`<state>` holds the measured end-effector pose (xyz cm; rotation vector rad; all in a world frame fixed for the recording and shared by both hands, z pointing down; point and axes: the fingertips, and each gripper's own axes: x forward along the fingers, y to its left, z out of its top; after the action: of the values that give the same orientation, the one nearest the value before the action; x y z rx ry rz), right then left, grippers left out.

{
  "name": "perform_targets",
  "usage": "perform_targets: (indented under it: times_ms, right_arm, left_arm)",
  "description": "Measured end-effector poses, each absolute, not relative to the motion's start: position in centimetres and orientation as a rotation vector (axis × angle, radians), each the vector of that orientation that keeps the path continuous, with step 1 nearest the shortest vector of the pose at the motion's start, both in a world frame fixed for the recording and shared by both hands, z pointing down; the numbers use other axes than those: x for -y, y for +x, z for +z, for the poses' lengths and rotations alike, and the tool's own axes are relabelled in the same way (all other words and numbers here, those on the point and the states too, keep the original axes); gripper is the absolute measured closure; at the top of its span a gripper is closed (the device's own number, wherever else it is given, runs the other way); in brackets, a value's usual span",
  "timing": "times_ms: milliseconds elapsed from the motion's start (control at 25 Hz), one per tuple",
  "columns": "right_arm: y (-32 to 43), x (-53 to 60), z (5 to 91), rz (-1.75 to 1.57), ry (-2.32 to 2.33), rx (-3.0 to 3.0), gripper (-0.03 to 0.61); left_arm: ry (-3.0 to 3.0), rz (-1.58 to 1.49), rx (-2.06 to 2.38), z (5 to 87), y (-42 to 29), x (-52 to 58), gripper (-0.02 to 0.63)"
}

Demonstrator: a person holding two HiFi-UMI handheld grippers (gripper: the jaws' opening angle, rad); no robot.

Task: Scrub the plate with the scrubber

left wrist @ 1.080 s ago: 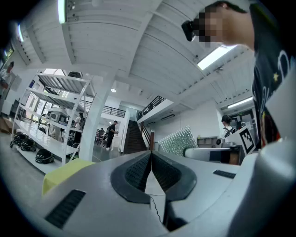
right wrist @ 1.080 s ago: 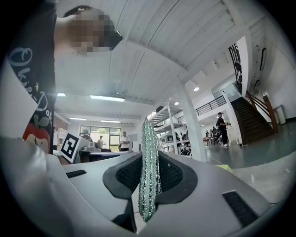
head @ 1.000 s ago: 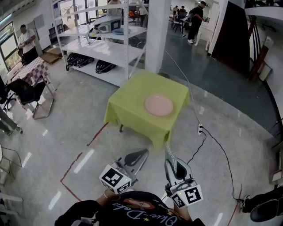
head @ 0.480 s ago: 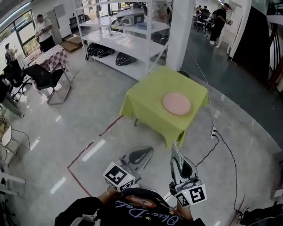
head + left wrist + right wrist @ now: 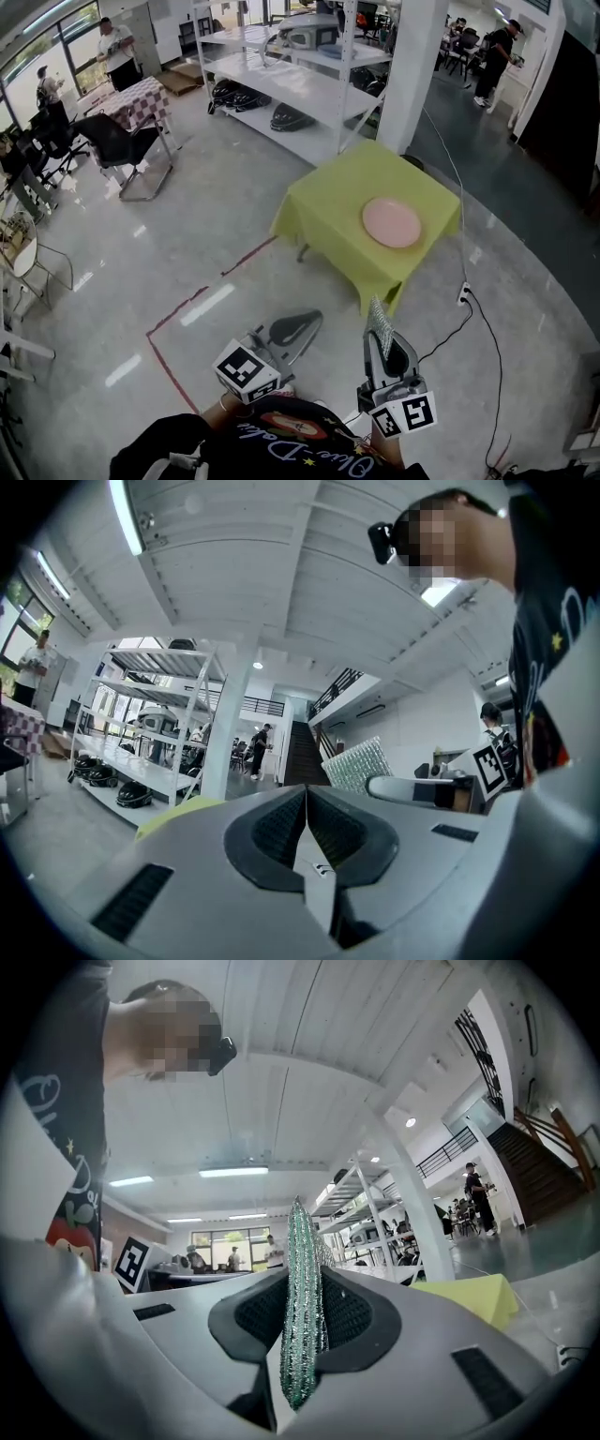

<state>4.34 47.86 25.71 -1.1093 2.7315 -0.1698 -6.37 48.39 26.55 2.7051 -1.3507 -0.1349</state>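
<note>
My head camera looks steeply down at the floor (image 5: pixel 187 244), the bench (image 5: pixel 328 206) well ahead. Cameras on the left gripper (image 5: pixel 315 320) and right gripper (image 5: pixel 379 330) sit close behind their jaws, facing about level across the room. All 3 views share the bench and white shelving (image 5: pixel 300 89).

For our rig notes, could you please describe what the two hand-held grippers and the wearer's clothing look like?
Both the left hand-held gripper and the right hand-held gripper have light grey, wedge-shaped shells with dark ribbed pads inside. Each carries a white cube printed with black square markers. The person wears a black shirt with printed lettering.
</note>
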Motion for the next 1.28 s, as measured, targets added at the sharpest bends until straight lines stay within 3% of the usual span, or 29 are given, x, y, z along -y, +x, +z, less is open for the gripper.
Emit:
perform_targets:
  times_ms: [640,1280]
  right_arm:
    - [4.8,-46.1,26.4,-0.211,-0.962,-2.768,0.518]
    - [9.6,-33.3,26.4,-0.077,-1.434,-2.654,0.518]
  left_arm:
    - [2.581,-0.164,1.540,27.0,-6.9,-48.7,0.607]
    - [2.773,-0.238,1.076,28.9,-2.1,-30.9,0.607]
